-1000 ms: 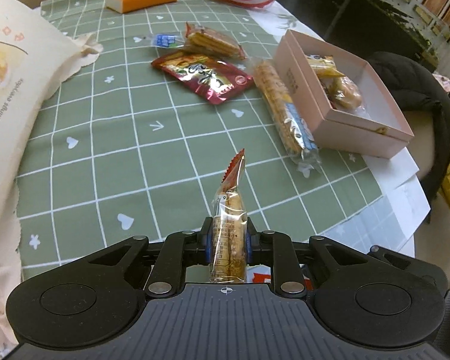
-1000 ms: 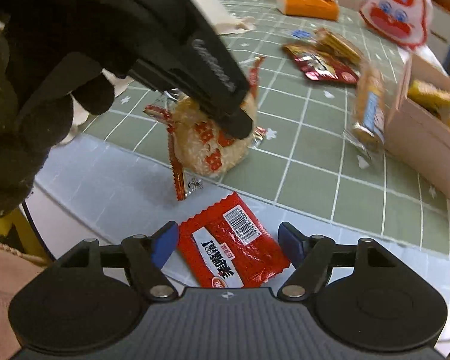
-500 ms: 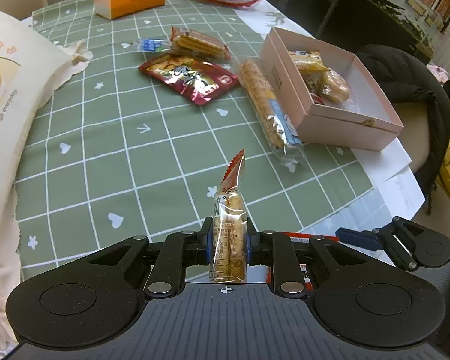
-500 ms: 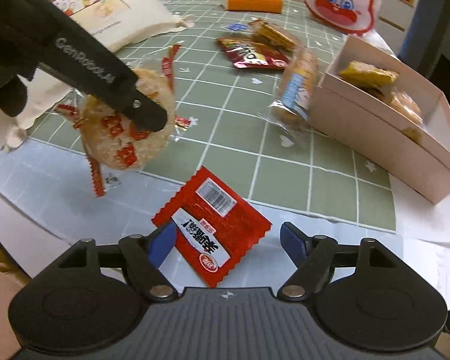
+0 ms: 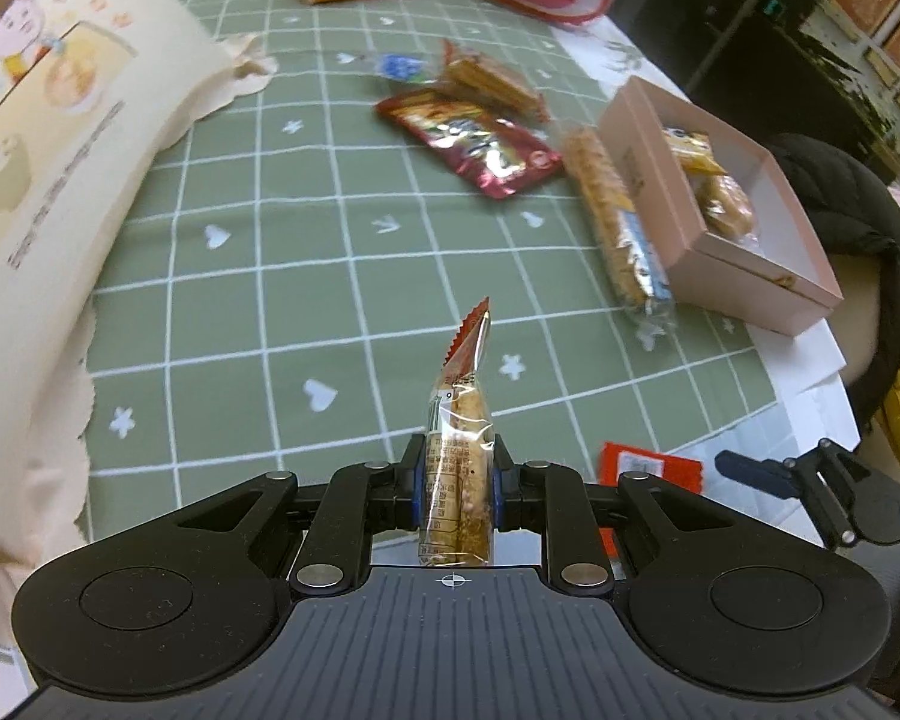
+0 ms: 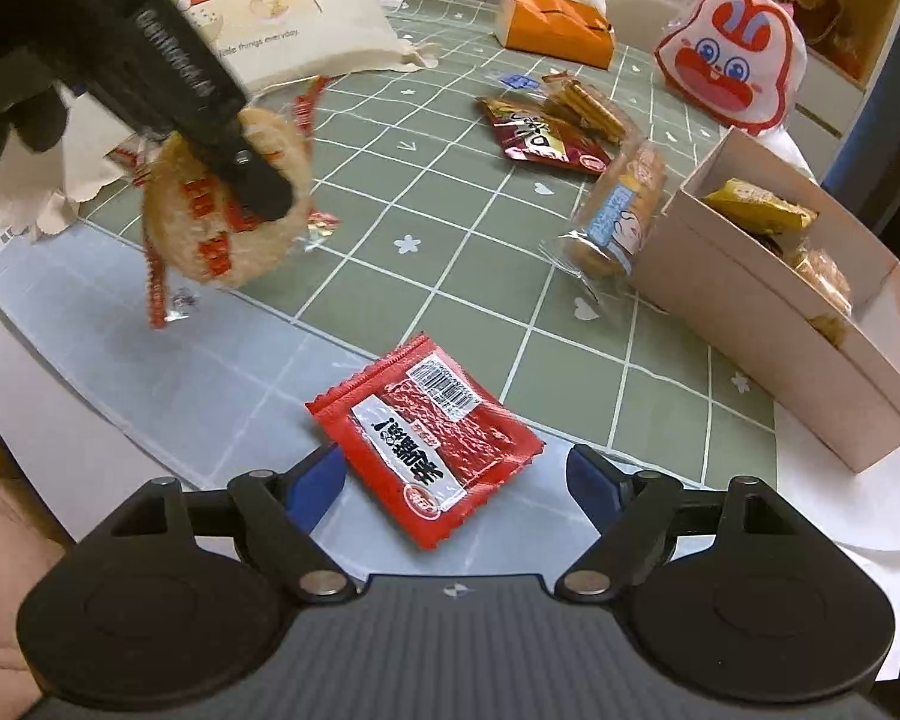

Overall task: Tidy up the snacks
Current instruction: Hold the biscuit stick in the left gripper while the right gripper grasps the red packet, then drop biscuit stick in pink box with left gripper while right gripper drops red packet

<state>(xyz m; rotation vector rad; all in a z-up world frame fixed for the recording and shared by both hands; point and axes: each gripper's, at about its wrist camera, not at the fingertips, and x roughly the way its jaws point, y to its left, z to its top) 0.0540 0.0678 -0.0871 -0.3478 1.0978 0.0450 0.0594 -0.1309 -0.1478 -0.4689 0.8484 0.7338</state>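
My left gripper is shut on a round rice cracker in clear wrap, held edge-on above the green checked tablecloth; the right wrist view shows the same cracker lifted at the left. My right gripper is open, its blue-tipped fingers on either side of a flat red snack packet lying near the table's front edge. The packet's corner shows in the left wrist view. A pink open box at the right holds several wrapped snacks.
A long cookie pack lies against the box. A dark red packet and a cracker pack lie mid-table. An orange tissue box, a rabbit-face bag and a cream cloth bag stand at the back.
My left gripper has carried the rice cracker a little higher and farther over the table. My right gripper stays open around the red packet, a little closer to it.
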